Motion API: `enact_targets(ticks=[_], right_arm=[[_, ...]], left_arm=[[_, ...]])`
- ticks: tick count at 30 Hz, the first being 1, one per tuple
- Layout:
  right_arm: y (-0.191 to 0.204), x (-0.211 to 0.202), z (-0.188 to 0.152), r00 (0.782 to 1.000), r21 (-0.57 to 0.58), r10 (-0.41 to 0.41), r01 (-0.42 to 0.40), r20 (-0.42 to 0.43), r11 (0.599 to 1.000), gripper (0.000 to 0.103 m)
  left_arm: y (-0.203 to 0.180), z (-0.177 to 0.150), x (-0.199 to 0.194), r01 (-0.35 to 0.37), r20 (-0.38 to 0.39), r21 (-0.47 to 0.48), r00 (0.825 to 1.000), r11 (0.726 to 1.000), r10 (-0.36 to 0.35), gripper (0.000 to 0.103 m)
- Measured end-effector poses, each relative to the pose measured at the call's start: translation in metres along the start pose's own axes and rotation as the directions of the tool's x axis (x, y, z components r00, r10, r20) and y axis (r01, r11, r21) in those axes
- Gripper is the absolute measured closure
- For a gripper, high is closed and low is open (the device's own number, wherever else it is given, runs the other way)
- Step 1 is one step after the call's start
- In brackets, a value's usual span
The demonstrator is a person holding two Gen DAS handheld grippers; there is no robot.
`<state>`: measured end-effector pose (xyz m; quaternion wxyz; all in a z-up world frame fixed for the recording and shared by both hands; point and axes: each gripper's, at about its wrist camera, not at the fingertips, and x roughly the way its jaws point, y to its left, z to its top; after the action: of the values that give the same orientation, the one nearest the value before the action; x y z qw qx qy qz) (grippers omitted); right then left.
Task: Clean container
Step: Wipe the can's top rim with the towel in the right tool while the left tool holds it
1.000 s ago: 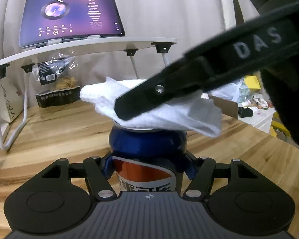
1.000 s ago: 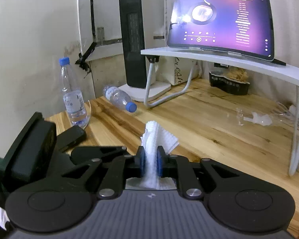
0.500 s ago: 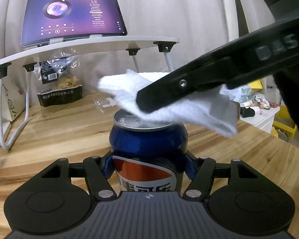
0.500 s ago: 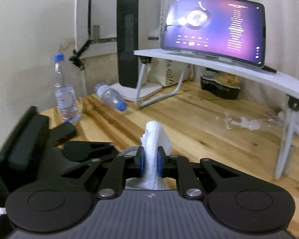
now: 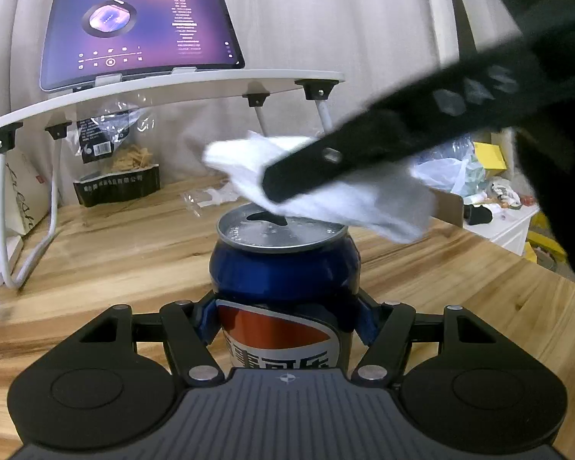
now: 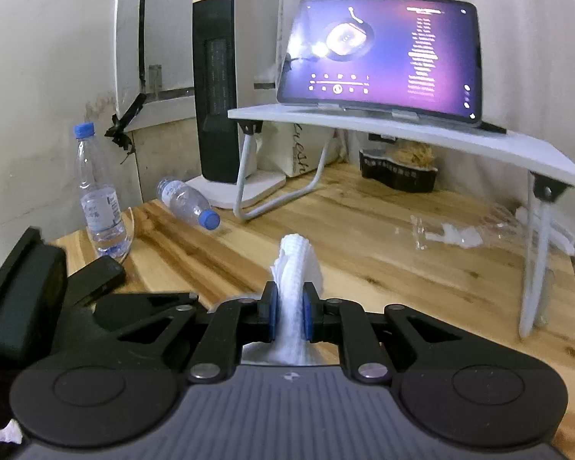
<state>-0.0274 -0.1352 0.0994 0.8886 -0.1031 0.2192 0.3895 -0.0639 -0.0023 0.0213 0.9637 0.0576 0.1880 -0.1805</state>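
Observation:
My left gripper (image 5: 285, 320) is shut on a blue Pepsi can (image 5: 283, 280) and holds it upright over the wooden table (image 5: 115, 253). The can's silver lid (image 5: 276, 230) shows, wet, with its opening at the far side. My right gripper (image 6: 290, 316) is shut on a white paper towel (image 6: 297, 264). In the left wrist view the right gripper's fingers (image 5: 364, 153) come in from the upper right and hold the towel (image 5: 356, 191) just above the lid's far right edge.
A tablet (image 5: 138, 30) stands on a white riser shelf (image 5: 165, 88) at the back, with a snack bag (image 5: 115, 161) under it. A standing water bottle (image 6: 97, 195), a lying bottle (image 6: 188, 203) and a black tower heater (image 6: 214, 76) are at the left. Clear plastic wrap (image 6: 452, 234) lies on the table.
The right gripper has drawn the towel to the right and up off the can, uncovering the lid. The left gripper and the can have stayed in place.

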Motion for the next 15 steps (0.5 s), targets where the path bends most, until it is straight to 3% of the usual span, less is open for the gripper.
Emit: enact_targets(ticks=[3, 5, 6, 10, 12, 15], right_arm=[[-0.005, -0.003, 0.001, 1.000, 0.027, -0.007, 0.006, 0.022, 1.000, 0.073], [-0.009, -0.004, 0.001, 0.999, 0.045, -0.012, 0.010, 0.037, 0.999, 0.073], [-0.010, -0.005, 0.002, 0.999, 0.055, -0.015, 0.012, 0.044, 0.998, 0.078], [-0.017, -0.009, 0.003, 0.997, 0.091, -0.026, 0.019, 0.073, 0.996, 0.079], [-0.021, -0.010, 0.004, 0.996, 0.109, -0.032, 0.022, 0.087, 0.994, 0.088], [-0.026, -0.013, 0.004, 0.993, 0.137, -0.041, 0.026, 0.109, 0.990, 0.088]], left_arm=[[0.001, 0.000, 0.000, -0.002, 0.002, -0.001, 1.000, 1.000, 0.002, 0.036], [0.001, 0.000, 0.001, -0.002, 0.000, -0.002, 1.000, 1.000, 0.002, 0.036], [0.000, 0.000, 0.001, -0.003, 0.000, 0.000, 1.000, 1.000, 0.003, 0.036], [-0.002, 0.000, 0.000, -0.007, 0.002, 0.007, 1.000, 1.000, 0.007, 0.036], [-0.001, 0.000, 0.001, -0.011, 0.001, 0.001, 1.000, 1.000, 0.011, 0.036], [0.000, 0.000, 0.001, -0.018, -0.001, -0.006, 1.000, 1.000, 0.018, 0.036]])
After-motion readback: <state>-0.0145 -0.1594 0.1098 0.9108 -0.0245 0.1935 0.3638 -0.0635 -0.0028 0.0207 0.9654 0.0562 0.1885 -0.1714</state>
